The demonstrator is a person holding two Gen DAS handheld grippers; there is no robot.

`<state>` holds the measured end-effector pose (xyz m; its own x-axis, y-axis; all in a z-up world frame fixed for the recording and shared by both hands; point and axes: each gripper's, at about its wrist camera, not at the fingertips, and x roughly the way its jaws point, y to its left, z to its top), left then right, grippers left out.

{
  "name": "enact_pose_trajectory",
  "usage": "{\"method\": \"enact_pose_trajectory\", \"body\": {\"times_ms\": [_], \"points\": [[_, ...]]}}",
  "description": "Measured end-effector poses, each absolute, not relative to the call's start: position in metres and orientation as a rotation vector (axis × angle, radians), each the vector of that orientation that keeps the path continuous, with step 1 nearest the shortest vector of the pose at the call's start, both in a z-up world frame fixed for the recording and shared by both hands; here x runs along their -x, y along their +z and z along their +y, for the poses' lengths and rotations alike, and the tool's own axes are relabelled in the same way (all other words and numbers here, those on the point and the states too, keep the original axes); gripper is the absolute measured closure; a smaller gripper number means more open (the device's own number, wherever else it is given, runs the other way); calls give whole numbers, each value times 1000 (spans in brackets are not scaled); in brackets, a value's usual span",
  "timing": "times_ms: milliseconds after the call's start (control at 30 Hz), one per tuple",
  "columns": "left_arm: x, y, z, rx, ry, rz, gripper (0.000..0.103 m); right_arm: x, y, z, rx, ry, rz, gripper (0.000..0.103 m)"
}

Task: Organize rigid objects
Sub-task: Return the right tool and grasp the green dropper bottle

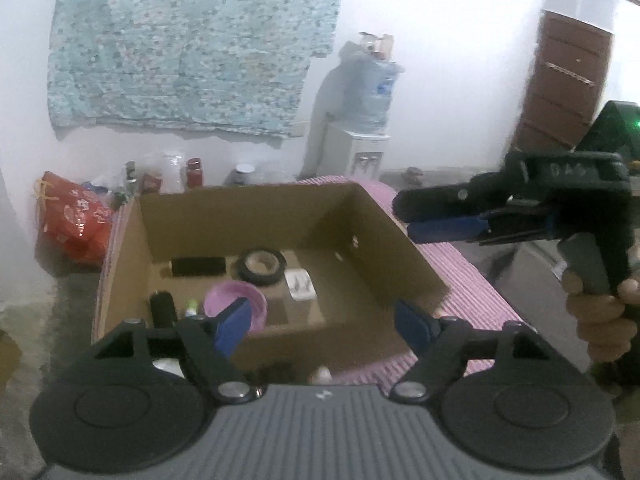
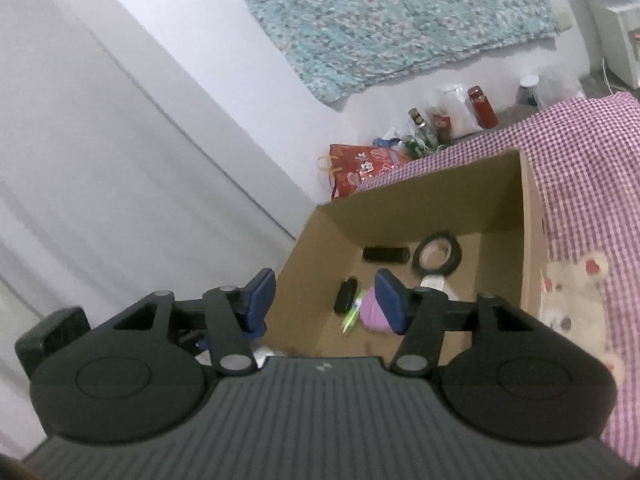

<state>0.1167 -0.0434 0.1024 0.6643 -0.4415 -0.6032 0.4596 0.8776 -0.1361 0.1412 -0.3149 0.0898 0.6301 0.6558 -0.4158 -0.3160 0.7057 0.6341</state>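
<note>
An open cardboard box [image 1: 384, 240] sits on a pink checked cloth [image 1: 472, 280]. Inside lie a black tape roll [image 1: 262, 266], a black rectangular case [image 1: 198, 266], a pink bowl [image 1: 240, 304], a black cylinder [image 1: 162, 308], a small white packet [image 1: 300, 284] and a green-tipped pen [image 1: 192, 307]. My left gripper [image 1: 324, 324] is open and empty above the box's near wall. My right gripper [image 2: 326, 300] is open and empty over the box's left near corner; it also shows in the left wrist view [image 1: 412, 216], held above the box's right side. The box [image 2: 532, 216], tape roll [image 2: 438, 254] and bowl [image 2: 374, 312] show in the right wrist view.
A red bag [image 1: 72, 216], bottles and jars [image 1: 194, 172] stand on the floor by the white wall. A water dispenser [image 1: 360, 136] stands at the back, a brown door [image 1: 560, 88] to the right. A patterned cloth [image 1: 188, 44] hangs on the wall.
</note>
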Motion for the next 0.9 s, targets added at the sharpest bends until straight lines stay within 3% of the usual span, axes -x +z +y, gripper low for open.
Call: {"method": "enact_pose_trajectory", "body": {"times_ms": [200, 267, 333, 533, 633, 767, 900], "points": [[-79, 66, -44, -57, -498, 654, 21, -103, 52, -274, -448, 563, 744, 45], [-72, 53, -48, -72, -480, 646, 25, -100, 36, -258, -435, 548, 773, 45], [-68, 43, -51, -89, -453, 641, 40, -103, 23, -245, -422, 534, 789, 45], [-68, 28, -53, -113, -425, 641, 46, -110, 13, -216, -275, 483, 778, 49], [-70, 25, -54, -115, -436, 648, 52, -117, 10, -206, -225, 488, 772, 56], [-71, 20, -57, -139, -442, 656, 56, -126, 2, -201, -207, 478, 794, 73], [-73, 15, -61, -164, -440, 659, 56, -128, -1, -201, -216, 489, 798, 81]]}}
